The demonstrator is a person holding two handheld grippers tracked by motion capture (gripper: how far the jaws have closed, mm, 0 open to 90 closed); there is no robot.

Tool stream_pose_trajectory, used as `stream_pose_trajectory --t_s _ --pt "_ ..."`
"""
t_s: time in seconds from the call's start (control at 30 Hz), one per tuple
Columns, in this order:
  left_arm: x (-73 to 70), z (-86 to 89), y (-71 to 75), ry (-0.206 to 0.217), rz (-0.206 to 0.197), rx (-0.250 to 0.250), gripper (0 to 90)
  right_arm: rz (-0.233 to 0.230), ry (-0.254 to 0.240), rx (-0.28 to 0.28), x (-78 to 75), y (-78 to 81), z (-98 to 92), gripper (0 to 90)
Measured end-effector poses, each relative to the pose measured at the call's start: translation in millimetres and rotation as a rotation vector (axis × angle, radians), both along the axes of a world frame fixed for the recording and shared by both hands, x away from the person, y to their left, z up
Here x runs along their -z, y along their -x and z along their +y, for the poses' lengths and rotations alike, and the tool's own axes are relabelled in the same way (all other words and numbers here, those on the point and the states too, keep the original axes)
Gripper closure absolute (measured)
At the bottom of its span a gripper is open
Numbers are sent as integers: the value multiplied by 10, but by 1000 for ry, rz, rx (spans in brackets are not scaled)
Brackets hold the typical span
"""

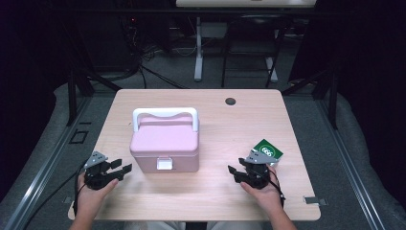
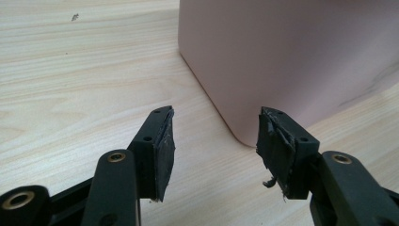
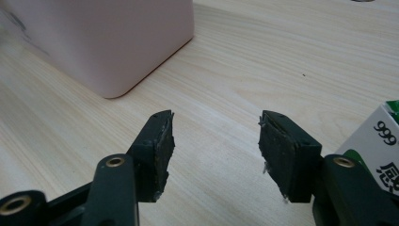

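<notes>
Pink storage box [image 1: 165, 141], latched, sits mid-table between left gripper [image 1: 116, 171] and right gripper [image 1: 241, 173], both spread and empty. Likely rigid, smooth-walled; grasp the white handle [image 1: 165, 113].

Light wood table [image 1: 287, 120], rounded corners, dark round grommet [image 1: 230, 101] near far edge. Grey carpet floor [image 1: 352, 143] around it. Black frame struts either side. Beyond: white desk leg [image 1: 198, 52], loose cables [image 1: 153, 72], dim, shadowy surroundings.
</notes>
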State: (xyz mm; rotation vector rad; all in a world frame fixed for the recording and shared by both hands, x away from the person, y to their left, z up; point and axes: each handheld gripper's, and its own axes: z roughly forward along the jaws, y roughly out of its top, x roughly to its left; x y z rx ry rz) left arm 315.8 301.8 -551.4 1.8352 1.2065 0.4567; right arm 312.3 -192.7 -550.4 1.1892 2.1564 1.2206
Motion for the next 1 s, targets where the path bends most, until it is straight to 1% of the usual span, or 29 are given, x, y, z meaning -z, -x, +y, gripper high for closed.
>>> stream_pose_trajectory --t_s 0.13,0.17,0.23,0.27,0.3,0.33,0.37,0.43,0.5,0.57,0.7,0.73,0.8,0.83,0.87,0.9,0.93,1.0 --pt "2 -4 -8 -3 -5 -3 466 1 8 5 5 -11 8 438" --pt "2 -2 0 -10 -7 -4 468 3 17 7 4 -9 17 439" --pt "4 -1 6 -16 -14 -6 471 10 19 15 5 -7 23 442" --pt "4 2 12 -17 -24 -8 485 15 24 29 7 -8 25 479" --pt "-1 9 16 -11 -27 -4 501 25 14 29 10 -10 25 513" --pt "-4 13 19 -7 -33 -5 508 43 3 26 12 -11 24 532" --pt "-7 17 22 1 -42 -14 515 52 -1 29 12 -9 30 545" --pt "-10 27 25 10 -42 -17 523 37 -3 37 5 -8 50 548" --pt "-10 27 42 5 -51 -32 528 22 -1 44 0 -3 62 556" --pt "-20 26 61 2 -53 -37 534 19 -16 43 2 19 76 566" --pt "-35 27 72 18 -66 -52 537 14 -11 36 14 27 95 576" --pt "-52 33 75 16 -61 -43 536 6 -16 34 13 27 103 580" --pt "-72 27 77 24 -78 -35 530 -1 -26 18 6 26 113 580" --pt "-80 23 73 24 -84 -33 530 0 -37 9 5 24 125 581" --pt "-100 20 58 11 -77 -20 529 9 -42 -9 2 23 144 586" --pt "-100 20 58 11 -77 -20 532 9 -42 -9 2 23 144 586" --pt "-101 13 44 14 -84 -22 532 8 -35 -14 -1 27 158 589" --pt "-119 13 19 14 -86 -18 540 2 -16 -9 -20 24 181 600"
